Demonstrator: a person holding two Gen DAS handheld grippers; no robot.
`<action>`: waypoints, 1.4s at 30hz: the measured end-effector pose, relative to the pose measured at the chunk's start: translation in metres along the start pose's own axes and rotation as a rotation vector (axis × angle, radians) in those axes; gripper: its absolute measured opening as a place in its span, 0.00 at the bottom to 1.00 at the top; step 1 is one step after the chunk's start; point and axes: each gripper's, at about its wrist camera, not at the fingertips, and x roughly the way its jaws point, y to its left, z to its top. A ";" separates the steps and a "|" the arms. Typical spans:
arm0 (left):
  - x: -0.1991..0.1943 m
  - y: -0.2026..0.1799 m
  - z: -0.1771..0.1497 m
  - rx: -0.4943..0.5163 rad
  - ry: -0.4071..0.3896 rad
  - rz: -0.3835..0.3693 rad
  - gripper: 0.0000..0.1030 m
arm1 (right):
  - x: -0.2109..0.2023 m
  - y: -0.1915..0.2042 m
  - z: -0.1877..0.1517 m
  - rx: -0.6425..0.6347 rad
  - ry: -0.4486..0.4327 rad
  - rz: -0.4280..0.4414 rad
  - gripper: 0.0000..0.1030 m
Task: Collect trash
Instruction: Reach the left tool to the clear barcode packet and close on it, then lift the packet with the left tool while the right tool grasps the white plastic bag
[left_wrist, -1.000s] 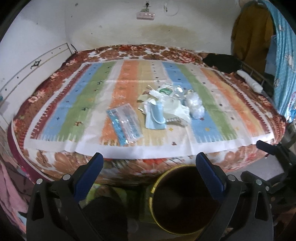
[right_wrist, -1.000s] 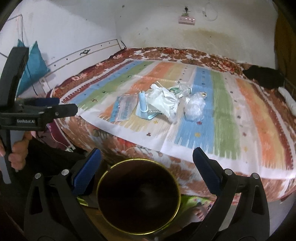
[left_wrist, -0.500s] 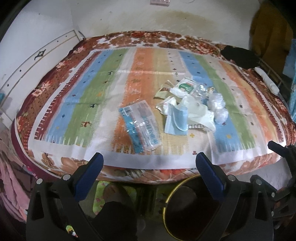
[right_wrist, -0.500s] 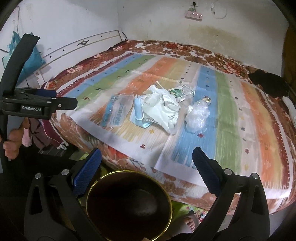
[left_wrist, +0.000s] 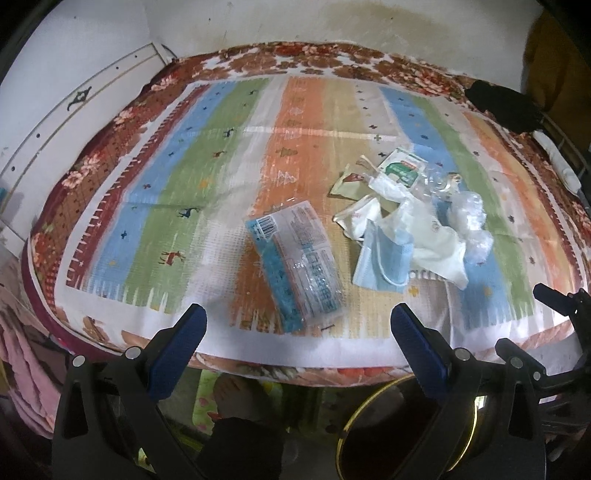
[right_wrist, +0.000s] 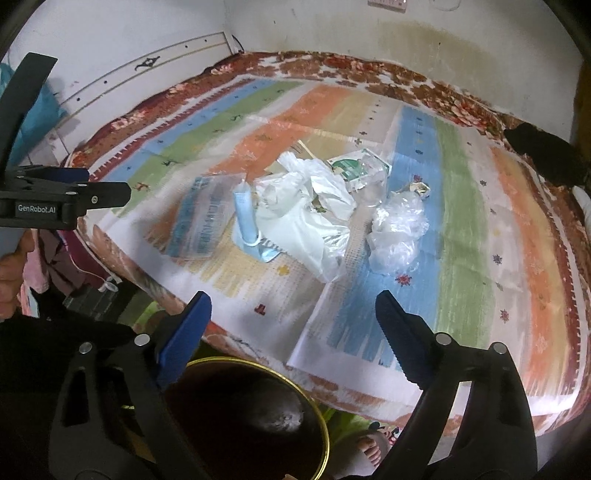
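Left gripper (left_wrist: 295, 332): held wide open at the bottom of the left wrist view; nothing is gripped or touched.
Clear packet (left_wrist: 295, 266): laid flat on the bed (left_wrist: 155, 206), centre of that view, just above the gap between the fingers.
Blue face mask (left_wrist: 384, 258): right of the packet, touching the white plastic bag (left_wrist: 436, 243).
Crumpled clear wrap (left_wrist: 472, 225): right edge of the pile.
Bin (right_wrist: 258, 417): gold-rimmed, on the floor at bottom centre of the right wrist view.
Right gripper (right_wrist: 291, 325): jaws are closing though far apart; nothing between them.
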 end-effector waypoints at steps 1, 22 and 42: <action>0.006 0.001 0.003 -0.004 0.008 0.010 0.94 | 0.004 -0.001 0.002 -0.003 0.006 -0.002 0.78; 0.123 0.027 0.040 -0.153 0.168 0.001 0.94 | 0.091 -0.012 0.036 -0.059 0.135 0.008 0.27; 0.169 0.014 0.053 -0.096 0.272 -0.029 0.05 | 0.085 -0.036 0.047 0.057 0.112 0.067 0.03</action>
